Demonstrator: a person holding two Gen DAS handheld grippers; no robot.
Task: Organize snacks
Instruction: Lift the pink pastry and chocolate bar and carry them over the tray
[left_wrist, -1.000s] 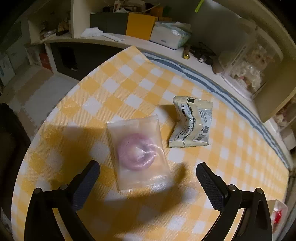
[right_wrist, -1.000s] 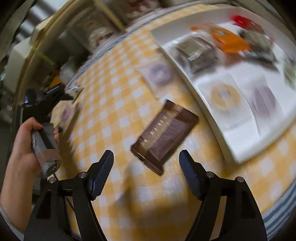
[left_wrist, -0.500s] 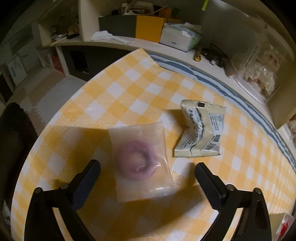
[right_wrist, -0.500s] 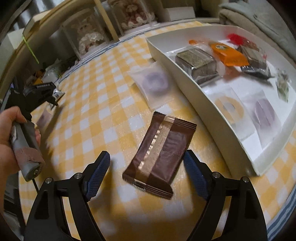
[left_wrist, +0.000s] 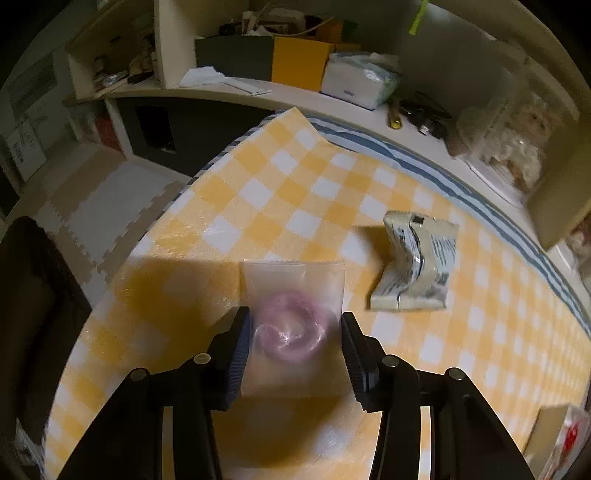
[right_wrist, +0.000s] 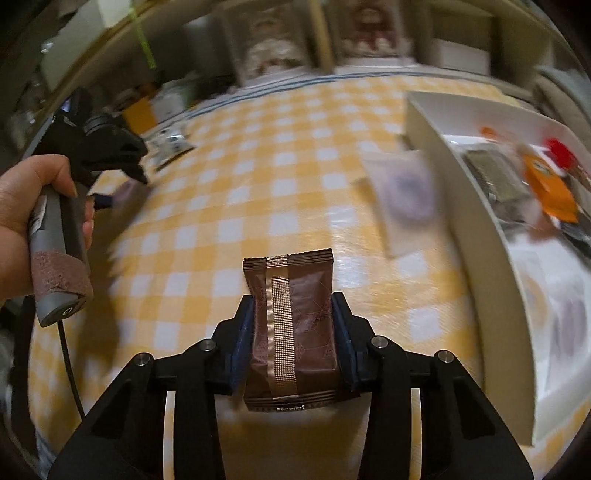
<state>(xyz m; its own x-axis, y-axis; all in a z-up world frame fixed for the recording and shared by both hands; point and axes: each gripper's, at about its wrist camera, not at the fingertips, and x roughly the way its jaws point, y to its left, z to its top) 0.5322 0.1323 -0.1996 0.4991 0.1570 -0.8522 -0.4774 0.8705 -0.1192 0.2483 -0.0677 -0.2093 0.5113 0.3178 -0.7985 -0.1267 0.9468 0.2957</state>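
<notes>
Left gripper (left_wrist: 295, 347) closing on donut packet (left_wrist: 291, 295), seemingly gripped

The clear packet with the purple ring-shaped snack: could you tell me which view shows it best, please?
The left wrist view: the clear packet with the purple ring-shaped snack lies close and sharp between the closing left gripper. The right wrist view shows only a small blur beneath that gripper.

Yellow-white checked tablecloth (left_wrist: 295, 192), brown wrapper (right_wrist: 293, 317)

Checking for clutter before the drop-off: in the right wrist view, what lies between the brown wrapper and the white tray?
One clear packet with a purple ring, blurred, beside the white tray wall. Otherwise bare checked cloth around the brown wrapper.
</notes>
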